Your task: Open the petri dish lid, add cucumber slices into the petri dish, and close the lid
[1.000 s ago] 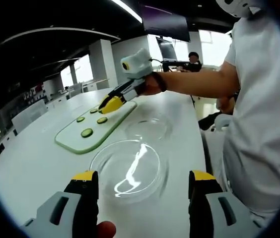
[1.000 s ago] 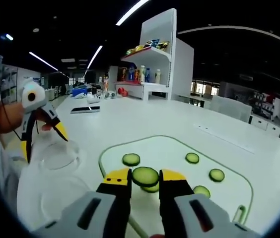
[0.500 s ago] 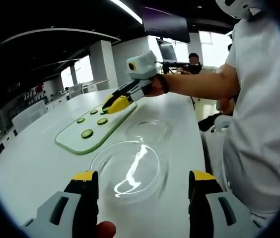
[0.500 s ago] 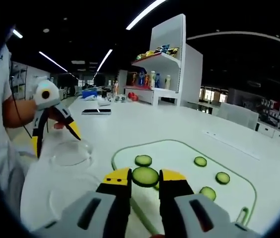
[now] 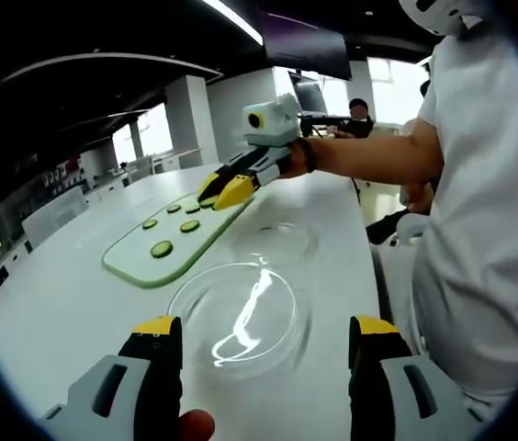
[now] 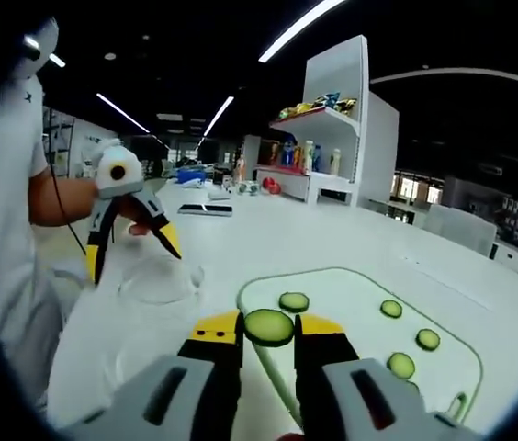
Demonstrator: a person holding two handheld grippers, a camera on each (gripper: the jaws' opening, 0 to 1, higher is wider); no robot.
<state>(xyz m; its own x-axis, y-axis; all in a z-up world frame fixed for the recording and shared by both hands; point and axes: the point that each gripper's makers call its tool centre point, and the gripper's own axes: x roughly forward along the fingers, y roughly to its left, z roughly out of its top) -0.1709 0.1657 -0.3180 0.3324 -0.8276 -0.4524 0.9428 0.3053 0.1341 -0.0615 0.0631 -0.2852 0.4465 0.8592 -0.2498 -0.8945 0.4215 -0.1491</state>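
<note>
Lifting off the cutting board (image 5: 153, 250), the right gripper (image 6: 268, 333) is carrying a cucumber slice (image 6: 269, 327) pinched between nearly closed jaws toward the dishes, farther from the board than a second ago. The left gripper (image 5: 264, 338) is hanging wide open, holding nothing, over the nearer glass dish (image 5: 239, 317); a second glass piece (image 5: 277, 241) is lying just beyond. The slice is gripped only at its edges, so it could slip out. The right gripper view is revealing four slices remaining on the board.
</note>
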